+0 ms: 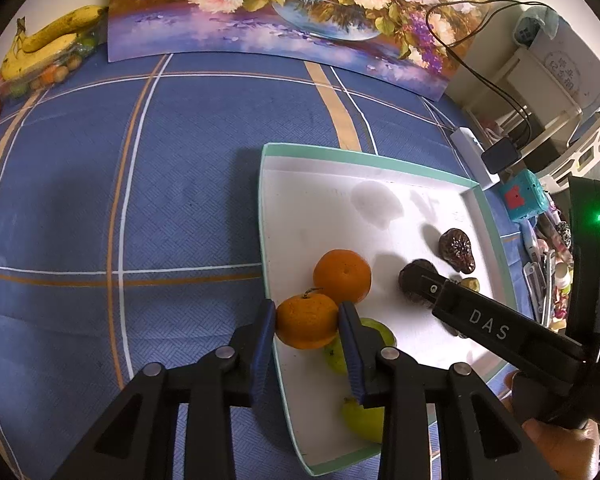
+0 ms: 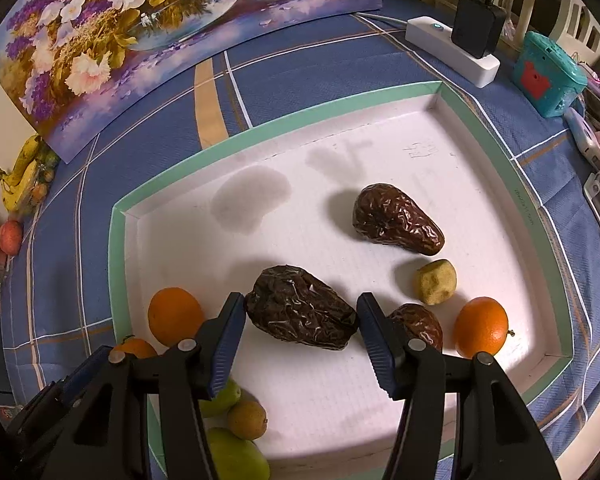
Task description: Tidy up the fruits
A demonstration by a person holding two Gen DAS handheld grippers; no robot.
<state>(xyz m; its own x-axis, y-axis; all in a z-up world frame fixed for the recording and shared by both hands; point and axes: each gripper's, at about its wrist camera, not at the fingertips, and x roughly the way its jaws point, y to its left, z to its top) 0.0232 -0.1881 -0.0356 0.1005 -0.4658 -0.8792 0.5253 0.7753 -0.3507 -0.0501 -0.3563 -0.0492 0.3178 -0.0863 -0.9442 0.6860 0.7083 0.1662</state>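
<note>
Right tongs [image 2: 300, 312]: half-open, straddling wrinkled dark fruit [image 2: 300, 312], empty; we note its long axis running ten to four. Left tongs [image 1: 307, 318]: clamped on orange [image 1: 306, 320].

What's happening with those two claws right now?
Left gripper clamped on an orange. Right gripper straddling a wrinkled dark fruit in the tray. Nothing blocking.

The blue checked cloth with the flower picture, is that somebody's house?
Probably a home. The blue checked cloth covers a table or bed, a flower painting leans behind it, and a power strip with clutter sits nearby.
</note>
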